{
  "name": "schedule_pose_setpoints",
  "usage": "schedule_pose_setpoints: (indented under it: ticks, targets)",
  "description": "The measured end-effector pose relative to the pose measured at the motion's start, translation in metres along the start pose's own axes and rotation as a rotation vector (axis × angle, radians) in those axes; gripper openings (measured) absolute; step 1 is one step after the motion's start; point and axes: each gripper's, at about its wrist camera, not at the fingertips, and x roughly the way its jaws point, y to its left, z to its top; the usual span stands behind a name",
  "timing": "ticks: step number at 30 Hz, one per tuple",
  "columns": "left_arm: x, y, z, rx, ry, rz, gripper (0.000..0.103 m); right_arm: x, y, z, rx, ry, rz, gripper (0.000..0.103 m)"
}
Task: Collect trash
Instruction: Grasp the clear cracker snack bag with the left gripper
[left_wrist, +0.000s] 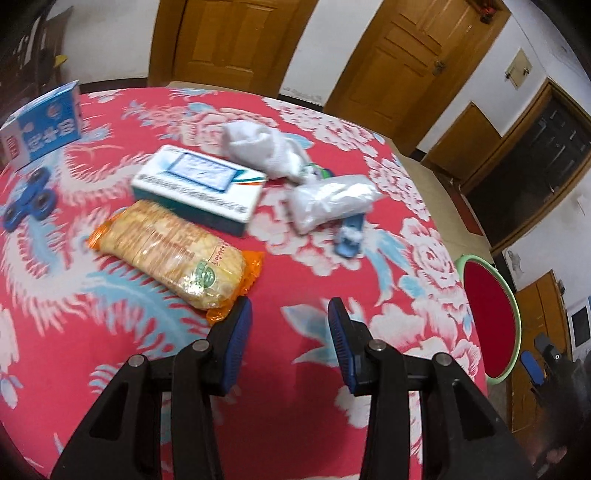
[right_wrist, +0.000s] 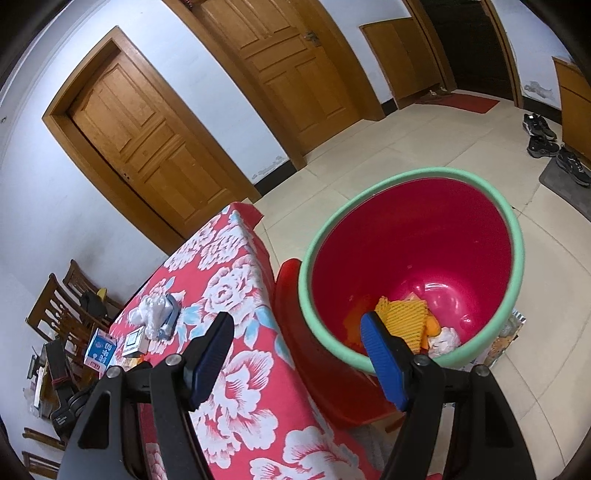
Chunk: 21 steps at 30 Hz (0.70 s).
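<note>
In the left wrist view my left gripper (left_wrist: 290, 319) hangs open and empty above the red flowered tablecloth (left_wrist: 303, 406). Ahead of it lie a packet of biscuits (left_wrist: 173, 251) in an orange wrapper, a white and teal box (left_wrist: 201, 186), a crumpled white tissue (left_wrist: 262, 151) and a clear plastic bag (left_wrist: 328, 205) over a small blue item (left_wrist: 349, 242). In the right wrist view my right gripper (right_wrist: 295, 328) stands open and empty at the green rim of a red bin (right_wrist: 417, 258). Yellow foam netting (right_wrist: 400, 317) and white scraps lie in the bin's bottom.
A blue carton (left_wrist: 44, 123) and a blue fidget spinner (left_wrist: 31, 205) sit at the table's far left. The bin rests on a red stool (right_wrist: 332, 384) beside the table's edge. Wooden doors, chairs (right_wrist: 55, 314) and shoes (right_wrist: 543, 140) stand around the tiled floor.
</note>
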Motion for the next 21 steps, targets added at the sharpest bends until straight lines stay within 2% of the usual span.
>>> schedule_pose_setpoints:
  ticks: [15, 21]
  targets:
    - [-0.035, 0.060, -0.010, -0.062, -0.016, 0.115, 0.043, 0.004, 0.007, -0.003, -0.010, 0.013, 0.017, 0.074]
    - [-0.043, 0.075, -0.005, -0.109, -0.042, 0.150, 0.043, 0.008, 0.014, -0.005, -0.022, 0.024, 0.024, 0.074]
